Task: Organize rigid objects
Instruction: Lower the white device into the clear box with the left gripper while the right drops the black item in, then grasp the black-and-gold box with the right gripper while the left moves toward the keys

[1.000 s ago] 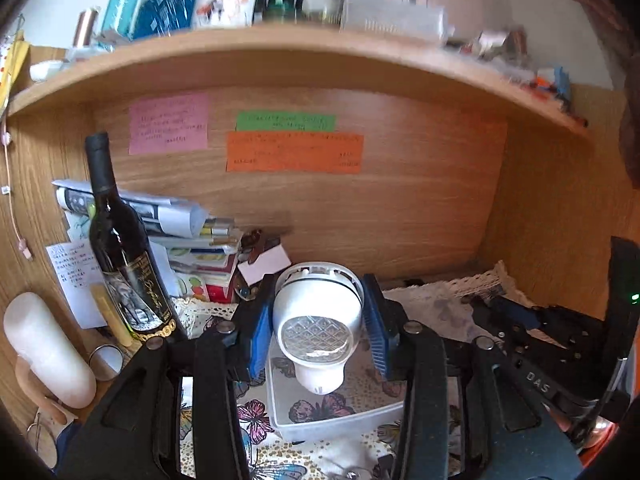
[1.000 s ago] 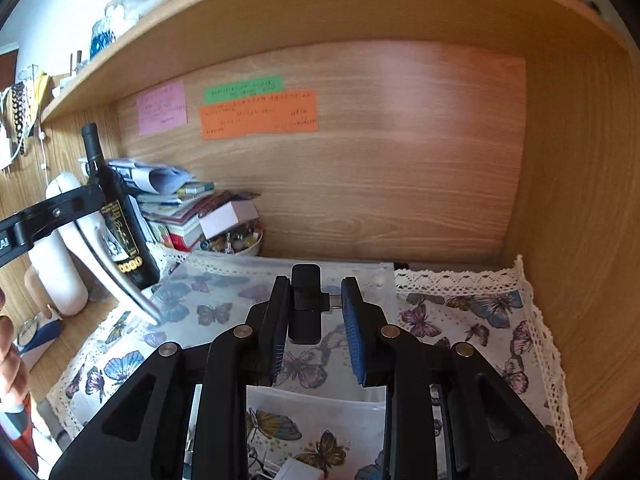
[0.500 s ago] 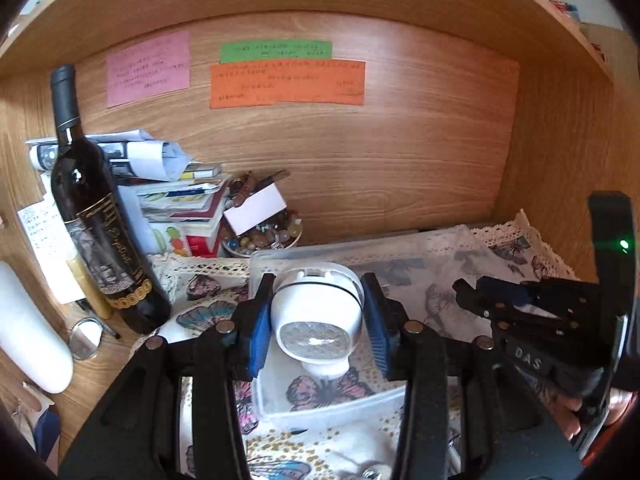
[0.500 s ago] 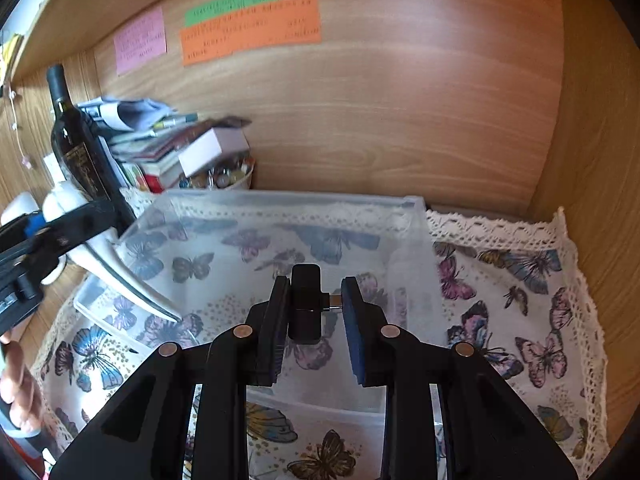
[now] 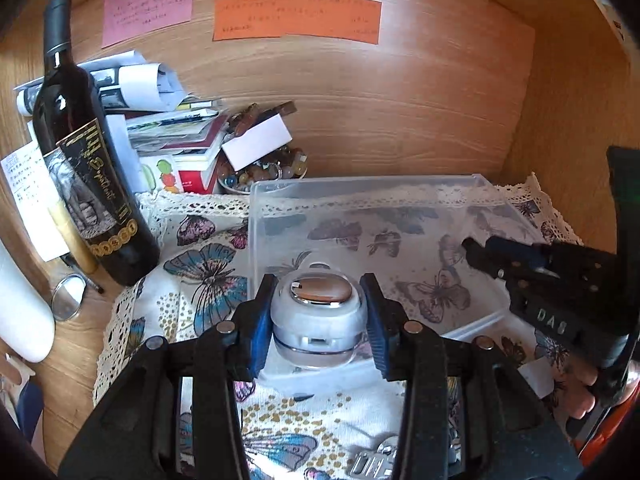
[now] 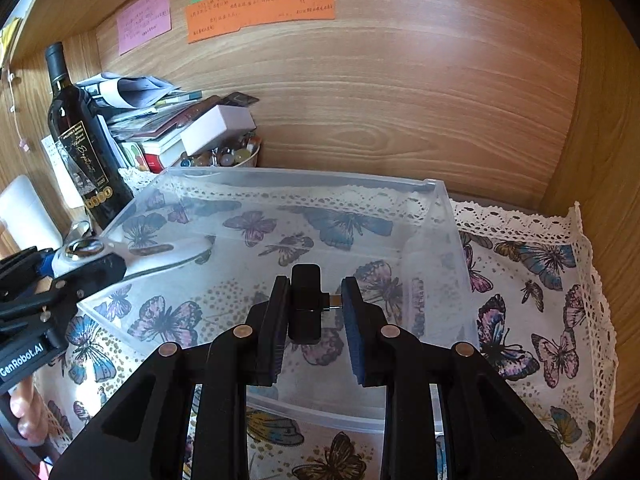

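Left gripper (image 5: pixel 318 320) pinches a white round device with a chrome top (image 5: pixel 318 312) over the clear plastic bin (image 5: pixel 360 188), near its left wall. Right gripper (image 6: pixel 312 312) clamps a small black plug-in adapter (image 6: pixel 306 304) (seen only in the right wrist view) above the bin's middle. Far left stands a wine bottle (image 5: pixel 84 176).

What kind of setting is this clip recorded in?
Likely a home desk nook under a wooden shelf: sticky notes on the back panel, a pile of books and papers beside a wine bottle, a butterfly-print cloth under a clear bin.
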`<state>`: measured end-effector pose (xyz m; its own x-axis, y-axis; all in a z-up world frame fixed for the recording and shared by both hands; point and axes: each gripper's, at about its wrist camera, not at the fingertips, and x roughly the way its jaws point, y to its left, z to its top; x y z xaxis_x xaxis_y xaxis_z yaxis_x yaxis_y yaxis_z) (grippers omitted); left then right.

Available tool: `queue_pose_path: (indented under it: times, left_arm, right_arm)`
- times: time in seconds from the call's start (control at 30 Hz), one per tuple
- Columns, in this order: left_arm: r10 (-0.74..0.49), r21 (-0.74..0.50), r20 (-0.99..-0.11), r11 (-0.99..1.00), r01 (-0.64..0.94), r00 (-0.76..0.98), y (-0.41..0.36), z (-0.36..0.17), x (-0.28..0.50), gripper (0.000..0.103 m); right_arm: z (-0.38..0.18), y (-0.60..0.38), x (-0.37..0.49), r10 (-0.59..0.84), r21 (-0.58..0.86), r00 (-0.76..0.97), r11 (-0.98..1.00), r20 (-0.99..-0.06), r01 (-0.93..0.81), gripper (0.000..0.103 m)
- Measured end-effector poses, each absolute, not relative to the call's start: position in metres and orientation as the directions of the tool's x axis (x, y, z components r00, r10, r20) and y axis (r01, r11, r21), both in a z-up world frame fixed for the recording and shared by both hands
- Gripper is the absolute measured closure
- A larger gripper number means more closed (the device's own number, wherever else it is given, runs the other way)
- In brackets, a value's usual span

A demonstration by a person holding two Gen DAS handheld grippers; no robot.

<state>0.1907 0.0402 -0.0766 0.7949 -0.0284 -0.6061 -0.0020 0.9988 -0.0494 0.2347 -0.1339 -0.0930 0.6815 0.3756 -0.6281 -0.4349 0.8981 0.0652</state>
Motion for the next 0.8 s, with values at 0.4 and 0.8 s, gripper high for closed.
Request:
queue_pose_path:
  times: [0.4,0.8]
  left_arm:
    - [-0.01,-0.03,-0.59,1.0,-0.009,0.807,0.032,-0.067,0.195,0.041]
    - [0.027,0.014,-0.468,1.0,-0.023,0.883,0.027,-0.034,0.153,0.021]
  right_arm:
    - [-0.09,-0.131,0.231,0.366,0.045,0.687,0.898,-0.627,-0.437,0.064]
    - [-0.054,-0.148,0.185,0.359,0.002,0.782,0.909,-0.509,-0.416,0.042]
